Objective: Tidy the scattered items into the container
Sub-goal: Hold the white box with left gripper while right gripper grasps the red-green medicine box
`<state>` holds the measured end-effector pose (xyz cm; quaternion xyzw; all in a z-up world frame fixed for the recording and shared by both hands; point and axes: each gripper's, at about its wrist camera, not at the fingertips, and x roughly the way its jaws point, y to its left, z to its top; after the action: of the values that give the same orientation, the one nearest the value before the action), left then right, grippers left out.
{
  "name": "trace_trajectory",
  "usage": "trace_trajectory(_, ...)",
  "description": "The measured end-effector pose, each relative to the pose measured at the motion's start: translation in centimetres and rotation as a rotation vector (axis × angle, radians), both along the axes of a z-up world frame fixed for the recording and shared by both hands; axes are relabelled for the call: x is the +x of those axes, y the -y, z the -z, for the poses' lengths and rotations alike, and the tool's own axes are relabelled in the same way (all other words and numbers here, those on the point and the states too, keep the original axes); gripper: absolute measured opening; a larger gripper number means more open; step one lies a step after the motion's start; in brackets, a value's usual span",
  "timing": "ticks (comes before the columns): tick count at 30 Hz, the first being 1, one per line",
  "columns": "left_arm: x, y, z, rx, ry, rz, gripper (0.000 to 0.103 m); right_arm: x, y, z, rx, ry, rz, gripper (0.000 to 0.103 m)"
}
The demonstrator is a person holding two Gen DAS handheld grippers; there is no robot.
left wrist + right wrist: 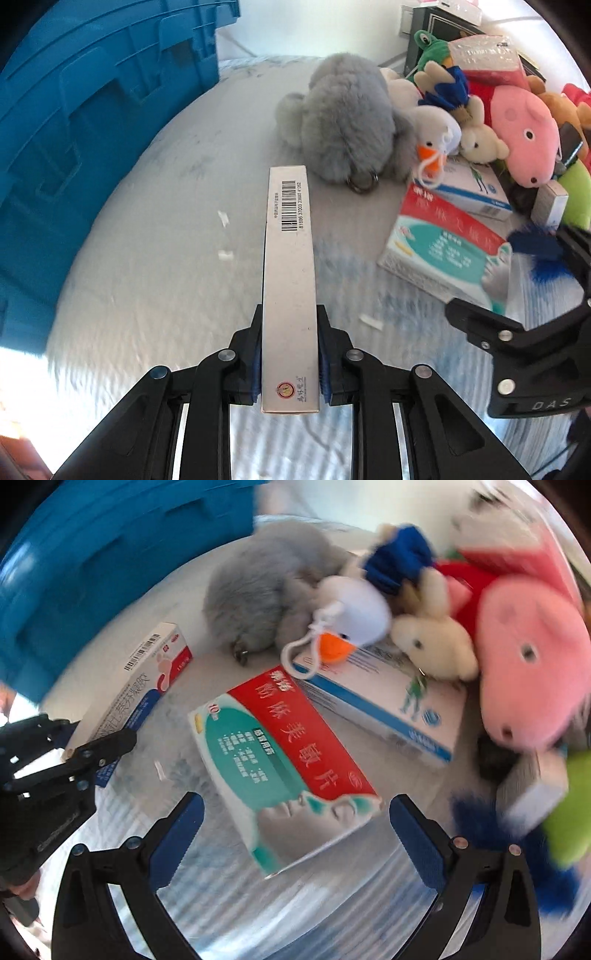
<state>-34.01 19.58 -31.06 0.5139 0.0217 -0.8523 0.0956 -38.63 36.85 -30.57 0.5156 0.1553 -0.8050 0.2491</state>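
Pale, softly patterned bedcover (155, 221) underfoot here, bright white wall behind, and the big blue container (92, 110) looms at the cover's far left edge. Left gripper (290, 354) is clamped on a long narrow box (290, 280), barcode end pointing away, lifted clear of the cover. Right gripper (295, 830) stands wide apart with nothing pinched, hanging over the near end of a red and teal box (280, 753) lying flat mid-cover. Beyond it a white and blue box (380, 701) sits under a duck toy (354, 616) and a cream bunny (436, 646). Grey fluffy toy (347, 118) blocks the middle; pink pig toy (524, 129) crowds the right edge.
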Motion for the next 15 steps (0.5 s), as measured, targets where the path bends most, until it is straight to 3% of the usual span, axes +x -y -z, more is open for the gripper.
trace_trajectory(3, 0.0, -0.9, 0.3, -0.036, -0.022, -0.028, 0.023, -0.2, 0.2, 0.6, -0.001, -0.024, -0.077, 0.102)
trace_trajectory(7, -0.1, -1.3, 0.5, -0.039, -0.042, -0.063, 0.023, -0.2, -0.2, 0.8, -0.045, -0.045, -0.072, 0.103)
trace_trajectory(9, -0.1, -1.4, 0.6, -0.039, -0.048, -0.074, 0.023, 0.1, -0.4, 0.5, -0.049, -0.054, -0.050, 0.090)
trace_trajectory(15, -0.2, -1.5, 0.9, -0.044, -0.056, -0.077, 0.023, 1.5, -0.1, 0.0, -0.058, -0.038, -0.074, 0.090)
